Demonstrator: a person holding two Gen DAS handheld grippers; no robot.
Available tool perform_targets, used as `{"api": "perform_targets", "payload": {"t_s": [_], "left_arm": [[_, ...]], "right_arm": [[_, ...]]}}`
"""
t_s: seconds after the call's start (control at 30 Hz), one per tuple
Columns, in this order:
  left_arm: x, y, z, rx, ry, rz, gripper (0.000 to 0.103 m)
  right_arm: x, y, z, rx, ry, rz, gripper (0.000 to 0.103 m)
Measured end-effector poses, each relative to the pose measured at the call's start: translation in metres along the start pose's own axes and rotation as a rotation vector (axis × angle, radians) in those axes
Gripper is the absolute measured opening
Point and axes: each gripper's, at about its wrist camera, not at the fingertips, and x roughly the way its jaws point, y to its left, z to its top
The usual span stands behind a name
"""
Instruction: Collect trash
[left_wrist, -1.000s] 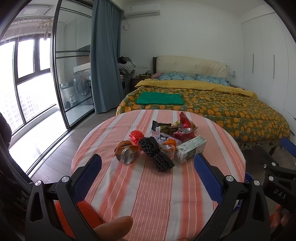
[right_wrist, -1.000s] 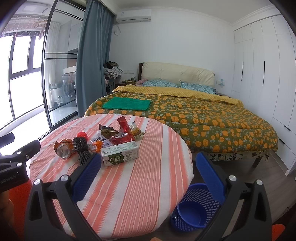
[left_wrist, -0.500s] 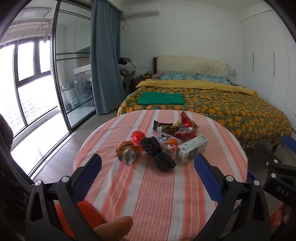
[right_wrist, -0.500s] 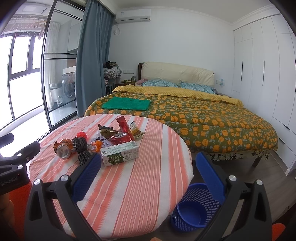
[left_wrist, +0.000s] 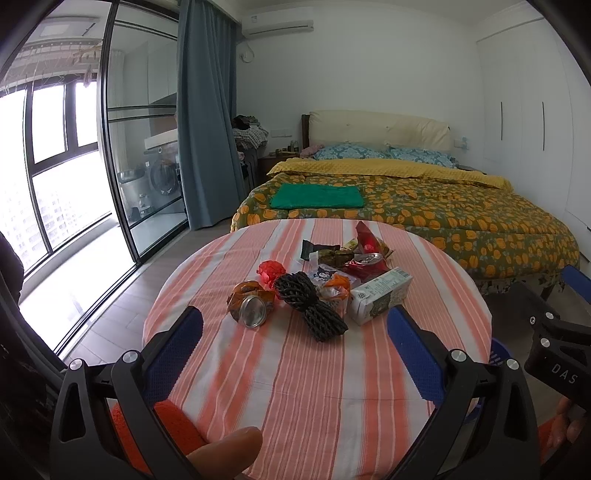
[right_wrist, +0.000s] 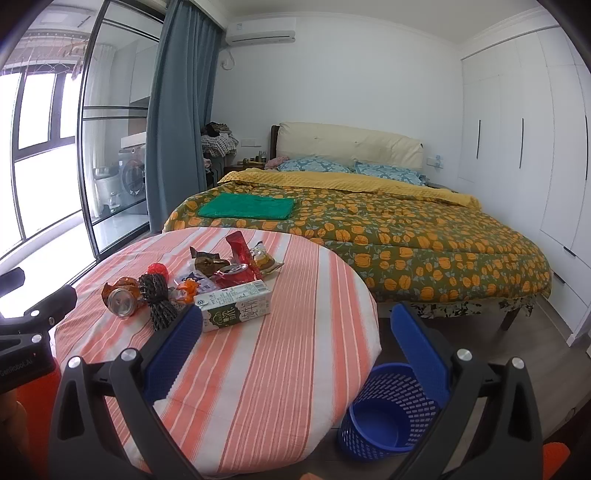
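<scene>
A pile of trash lies mid-table on the round striped table (left_wrist: 332, 387): a crushed can (left_wrist: 252, 308), a black foam net (left_wrist: 309, 309), a milk carton (left_wrist: 380, 295), a red can (left_wrist: 365, 260) and several wrappers (left_wrist: 271, 268). The carton (right_wrist: 232, 304) and the crushed can (right_wrist: 120, 301) also show in the right wrist view. My left gripper (left_wrist: 295, 321) is open and empty, short of the pile. My right gripper (right_wrist: 295, 321) is open and empty over the table's right edge. A blue mesh bin (right_wrist: 388, 410) stands on the floor right of the table.
A bed (right_wrist: 406, 236) with an orange-patterned quilt and a green cloth (right_wrist: 247, 206) lies behind the table. Glass sliding doors (left_wrist: 122, 166) and a curtain are at the left. White wardrobes (right_wrist: 535, 147) line the right wall.
Both grippers have drifted only slightly; the left view has shifted a little so the pile sits slightly further right. Nothing was grasped or moved.
</scene>
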Motion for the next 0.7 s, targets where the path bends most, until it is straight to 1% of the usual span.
{"api": "perform_targets", "payload": {"t_s": [0.13,0.23,0.4,0.47,0.57,0.7], "left_arm": [[0.000,0.000,0.001,0.000,-0.004,-0.001,0.099],[-0.001,0.000,0.002,0.002,-0.004,-0.017,0.099],[-0.003,-0.007,0.006,0.054,-0.025,-0.010,0.099],[-0.003,-0.006,0.007,0.056,-0.032,-0.025,0.099],[0.002,-0.001,0.008,0.034,-0.018,-0.060,0.099],[0.017,0.005,0.000,0.016,0.024,-0.052,0.099]], "right_arm": [[0.000,0.000,0.000,-0.001,0.000,0.001,0.099],[0.000,0.000,0.000,0.000,0.000,0.000,0.098],[0.000,-0.001,0.000,0.001,-0.002,0.001,0.098],[0.000,0.000,0.001,0.004,-0.006,0.000,0.098],[0.001,0.002,0.002,0.011,-0.013,0.003,0.098],[0.010,0.005,0.001,0.014,-0.015,0.012,0.098]]}}
